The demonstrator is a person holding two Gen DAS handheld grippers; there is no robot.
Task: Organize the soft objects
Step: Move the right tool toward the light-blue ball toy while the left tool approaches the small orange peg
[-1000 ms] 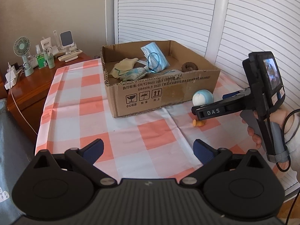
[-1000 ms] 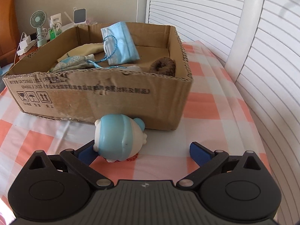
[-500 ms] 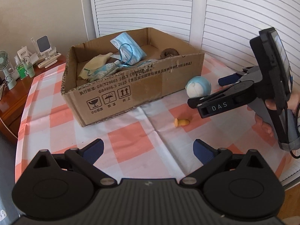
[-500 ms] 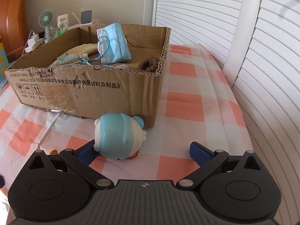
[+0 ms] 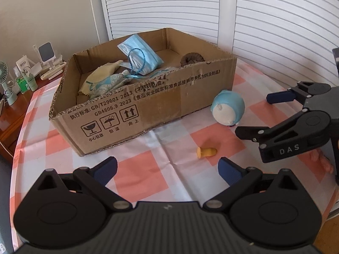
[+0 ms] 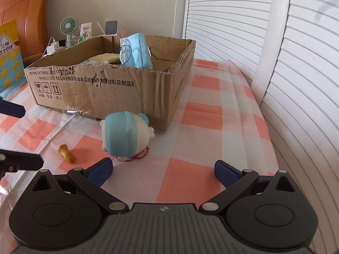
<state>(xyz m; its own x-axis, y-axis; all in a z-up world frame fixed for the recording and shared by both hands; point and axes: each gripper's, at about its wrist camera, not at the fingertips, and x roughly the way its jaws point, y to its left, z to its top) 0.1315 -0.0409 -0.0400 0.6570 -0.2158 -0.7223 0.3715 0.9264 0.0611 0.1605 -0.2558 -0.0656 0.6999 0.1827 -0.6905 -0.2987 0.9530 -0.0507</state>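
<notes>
Left gripper [image 5: 167, 168] hovers over checked surface [image 5: 148, 175], fingers spread, nothing between them; right gripper [image 6: 163, 170] likewise spread and empty, low near surface; blue-white plush toy [image 6: 125, 138] lies on surface just outside cardboard box [image 5: 148, 105] near its corner, just ahead of right gripper's left finger; small orange earplug-like piece [image 5: 206, 152] lies on surface near toy, apart; blue face mask [image 5: 139, 56], cloth items, brown scrunchie [image 5: 191, 58] inside box.
</notes>
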